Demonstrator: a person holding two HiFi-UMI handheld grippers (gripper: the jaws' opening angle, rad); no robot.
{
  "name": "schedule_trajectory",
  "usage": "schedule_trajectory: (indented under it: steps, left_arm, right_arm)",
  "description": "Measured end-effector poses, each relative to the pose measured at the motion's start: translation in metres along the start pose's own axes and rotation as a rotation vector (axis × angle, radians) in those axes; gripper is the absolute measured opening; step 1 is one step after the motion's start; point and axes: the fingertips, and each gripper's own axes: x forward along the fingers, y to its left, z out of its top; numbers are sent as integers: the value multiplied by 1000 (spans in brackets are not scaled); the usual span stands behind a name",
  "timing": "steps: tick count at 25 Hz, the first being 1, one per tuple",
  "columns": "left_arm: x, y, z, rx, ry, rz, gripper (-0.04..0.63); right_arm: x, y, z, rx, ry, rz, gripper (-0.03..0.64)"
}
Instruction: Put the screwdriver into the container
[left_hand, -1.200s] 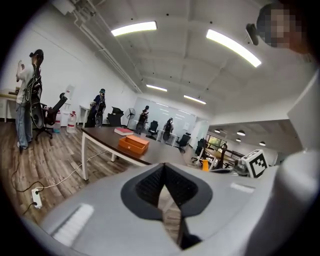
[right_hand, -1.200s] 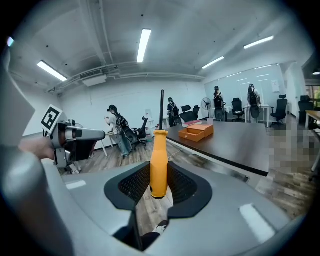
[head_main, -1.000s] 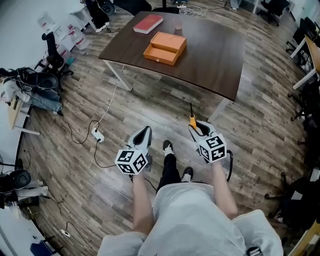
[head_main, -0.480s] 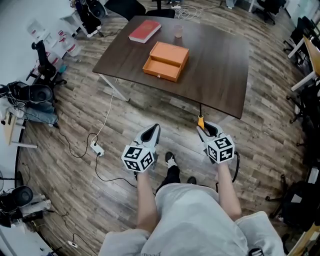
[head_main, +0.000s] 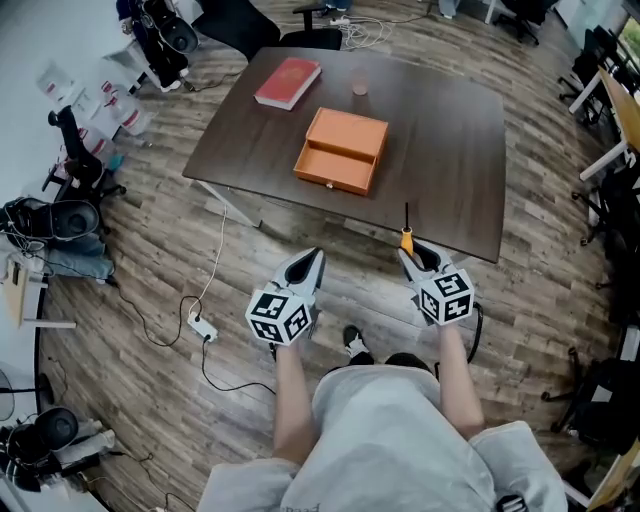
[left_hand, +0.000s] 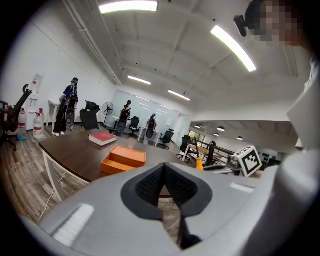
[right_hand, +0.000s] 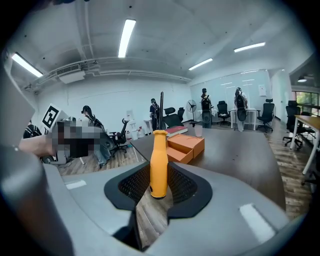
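**A:** Right gripper first, quick.
**B:** The right gripper (right_hand: 159, 186) is clamped on the screwdriver (right_hand: 159, 162). The orange handle stands upright between the pads and the dark shaft points up and away.

**A:** Where is it against the table?
**B:** It's at the near edge of the table (head_main: 440, 150), toward the near right corner. In the head view the handle sits at that edge and the shaft overlaps the tabletop. I can't tell its height above the table.

**A:** Left gripper?
**B:** The left gripper (left_hand: 165, 187) has its pads pressed together at the tips, with nothing between them. It's short of the table's near edge, over the wood floor, level with the right one.

**A:** Container?
**B:** The container (head_main: 342, 150) is an orange box lying on the table around mid-top, a bit left of centre. Its open tray side faces the near edge. It is well apart from both grippers, and the screwdriver is not in it.

**A:** What else is on the table?
**B:** A red book (head_main: 289, 82) lies near the table's far left corner. A small cup (head_main: 359, 87) stands by the far edge, just beyond the container.

**A:** And off the table?
**B:** A white power strip (head_main: 203, 328) with its cable lies on the floor, left of the table's near edge.
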Motion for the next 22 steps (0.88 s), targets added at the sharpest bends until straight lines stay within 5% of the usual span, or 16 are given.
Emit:
schedule_trajectory:
  steps: [8, 22]
  left_arm:
    - [5, 25, -1, 38, 51, -51, 54]
    - [44, 110, 17, 58, 79, -10, 54]
  right_arm:
    - [37, -1, 20, -114, 44, 18, 109]
    - [134, -32, 45, -244, 127, 85, 109]
